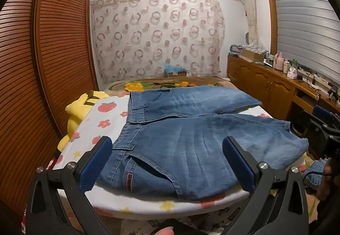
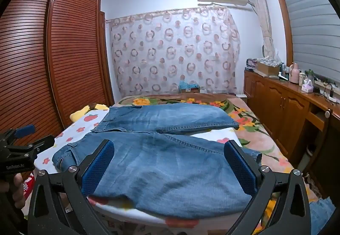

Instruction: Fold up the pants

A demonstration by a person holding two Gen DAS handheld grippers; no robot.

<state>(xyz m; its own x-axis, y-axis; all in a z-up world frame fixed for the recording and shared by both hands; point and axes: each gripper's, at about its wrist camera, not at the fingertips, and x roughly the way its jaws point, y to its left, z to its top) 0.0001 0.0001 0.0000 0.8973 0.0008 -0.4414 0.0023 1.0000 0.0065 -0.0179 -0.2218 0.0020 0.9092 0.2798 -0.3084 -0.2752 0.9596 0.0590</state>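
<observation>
Blue denim pants [image 1: 191,139] lie spread flat on a white board [image 1: 106,120] printed with fruit and flowers, which rests on a bed [image 2: 255,128] in a small bedroom. The waistband lies toward the board's left end, the two legs run rightward, and the nearer leg's hem overhangs the board's right edge. The near side of the pants sits just inside the board's front rim.

The left claw [image 1: 167,158] hovers above the waist end, its blue pads [image 1: 95,162] spread wide apart with nothing gripped between them. The right claw [image 2: 170,160] hangs over the nearer leg, its pads [image 2: 240,164] likewise fully apart and clamped on nothing.

A yellow plush toy [image 1: 78,107] is wedged against the board's left end, with a slatted wardrobe [image 1: 53,54] close beyond it. Right of the board, a strip of floral blanket [image 2: 250,126] shows before a wooden counter [image 2: 286,94] crowded with bottles and boxes. Beyond the board, open bed stretches to a patterned curtain [image 2: 174,52].
</observation>
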